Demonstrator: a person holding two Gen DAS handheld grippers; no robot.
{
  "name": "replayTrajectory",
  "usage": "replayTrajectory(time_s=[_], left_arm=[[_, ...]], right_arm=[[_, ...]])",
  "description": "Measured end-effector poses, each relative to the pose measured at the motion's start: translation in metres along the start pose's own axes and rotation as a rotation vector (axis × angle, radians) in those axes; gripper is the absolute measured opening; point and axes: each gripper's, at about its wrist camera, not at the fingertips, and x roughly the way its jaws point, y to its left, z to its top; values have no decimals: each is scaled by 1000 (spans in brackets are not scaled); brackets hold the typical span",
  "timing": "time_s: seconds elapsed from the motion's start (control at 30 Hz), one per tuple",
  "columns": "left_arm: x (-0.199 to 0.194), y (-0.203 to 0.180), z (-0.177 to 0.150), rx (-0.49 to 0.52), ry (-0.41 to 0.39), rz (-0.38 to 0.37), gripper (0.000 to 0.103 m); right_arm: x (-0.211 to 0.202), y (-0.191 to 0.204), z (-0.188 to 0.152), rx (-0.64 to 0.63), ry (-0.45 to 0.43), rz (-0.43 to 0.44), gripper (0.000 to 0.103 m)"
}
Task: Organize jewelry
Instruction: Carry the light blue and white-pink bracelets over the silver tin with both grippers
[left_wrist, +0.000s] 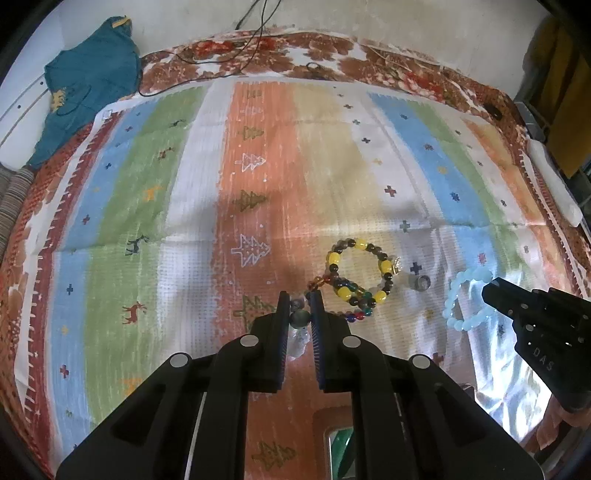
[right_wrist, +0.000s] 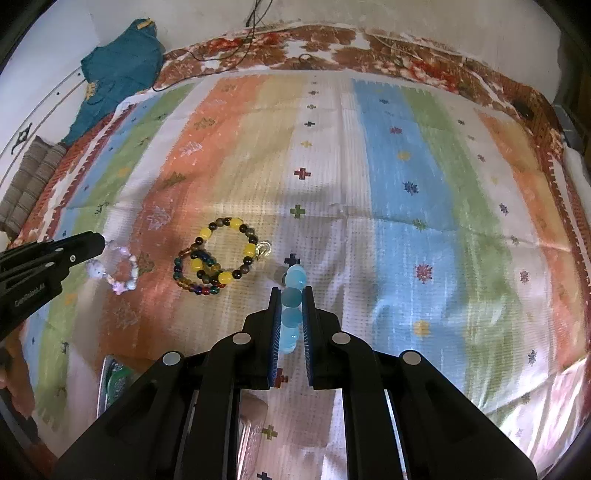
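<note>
The left gripper (left_wrist: 300, 308) is clenched on a pale lilac bracelet (right_wrist: 116, 271), a dark bead pinched between its jaws, the loop hanging edge-on along the fingers. The right gripper (right_wrist: 291, 310) grips a light blue bracelet (right_wrist: 290, 314), whose beads line up lengthwise between the jaws, running straight ahead. Just ahead and right of the left jaws, a yellow-and-dark bracelet (left_wrist: 360, 271) overlaps a multicoloured bracelet (left_wrist: 341, 301) flat on the striped cloth (left_wrist: 258, 166); a small ring (left_wrist: 422, 283) lies beyond.
</note>
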Motion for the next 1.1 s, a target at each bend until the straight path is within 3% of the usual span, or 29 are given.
replayTrajectory(time_s=[1.1], left_arm=[[-80, -24, -28, 97, -119, -67, 11]], right_arm=[[-67, 27, -31, -54, -123, 103, 12]])
